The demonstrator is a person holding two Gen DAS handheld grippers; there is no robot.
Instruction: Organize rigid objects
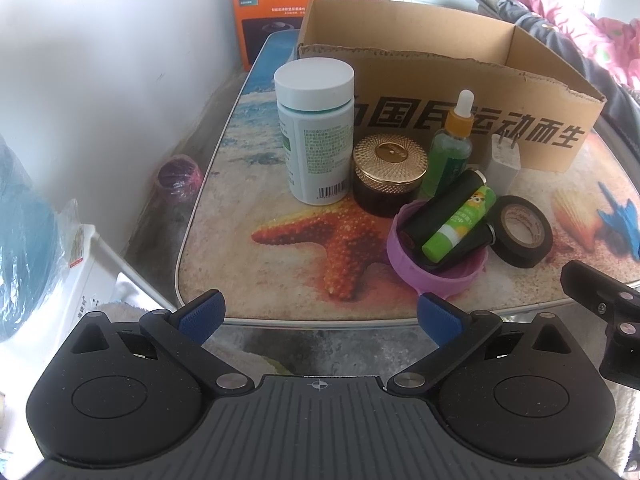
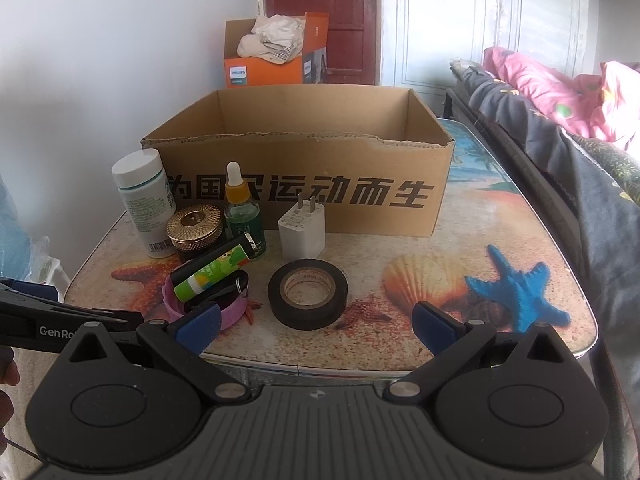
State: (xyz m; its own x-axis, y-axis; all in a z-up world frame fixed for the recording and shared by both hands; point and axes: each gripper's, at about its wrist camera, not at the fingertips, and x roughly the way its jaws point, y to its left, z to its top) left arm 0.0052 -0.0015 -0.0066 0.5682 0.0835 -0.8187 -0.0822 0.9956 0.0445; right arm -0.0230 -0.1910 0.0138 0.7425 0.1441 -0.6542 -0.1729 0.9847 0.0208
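An open cardboard box (image 2: 360,216) (image 1: 520,52) stands at the back of the table. In front of it stand a white pill bottle (image 1: 316,132) (image 2: 144,200), a gold-lidded jar (image 1: 390,172) (image 2: 195,230), a green dropper bottle (image 1: 450,152) (image 2: 242,212) and a white charger plug (image 2: 301,232) (image 1: 502,164). A purple lid (image 1: 432,272) (image 2: 232,312) holds a green glue stick (image 1: 460,222) (image 2: 212,274) and black tubes. A black tape roll (image 2: 307,293) (image 1: 522,230) lies flat. My left gripper (image 1: 320,316) and right gripper (image 2: 316,326) are open and empty at the table's front edge.
The table (image 2: 440,208) has a beach print with starfish and a shell. An orange Philips box (image 2: 264,68) stands behind the cardboard box. A bed with dark and pink bedding (image 2: 568,128) runs along the right. A wall and bags (image 1: 24,248) are on the left.
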